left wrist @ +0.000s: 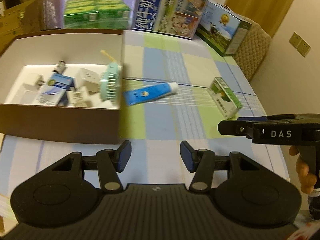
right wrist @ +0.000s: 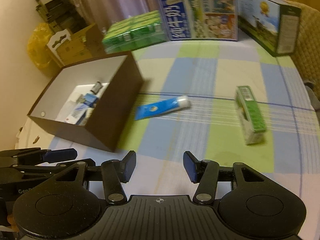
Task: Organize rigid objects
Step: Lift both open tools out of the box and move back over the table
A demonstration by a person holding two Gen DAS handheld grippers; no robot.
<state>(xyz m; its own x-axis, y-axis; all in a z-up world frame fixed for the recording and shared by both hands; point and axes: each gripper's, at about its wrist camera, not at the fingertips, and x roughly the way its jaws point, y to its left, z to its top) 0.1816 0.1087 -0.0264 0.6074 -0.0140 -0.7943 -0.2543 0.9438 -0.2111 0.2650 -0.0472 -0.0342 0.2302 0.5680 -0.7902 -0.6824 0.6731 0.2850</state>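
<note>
A blue toothpaste tube lies flat on the checked cloth, just beside the right wall of the brown box, its white cap aimed away from the box and its crimped tail nearest it. Its long axis runs across the cloth, slightly slanted. Well apart from it, further right, a small green carton also lies on its side, its long axis running roughly toward and away from the cameras.

The sorting looks partly done: inside the box sit a mint hand fan, a blue-and-white carton, a small dark bottle and pale blocks, while the tube and green carton appear to be what is left outside.

The left gripper and the right gripper both hang over bare cloth short of the two items, fingers parted to a middling gap with nothing between them. The right gripper also shows side-on in the left wrist view, a hand on its grip.

Along the far edge stand a green multipack and two large milk cases.
</note>
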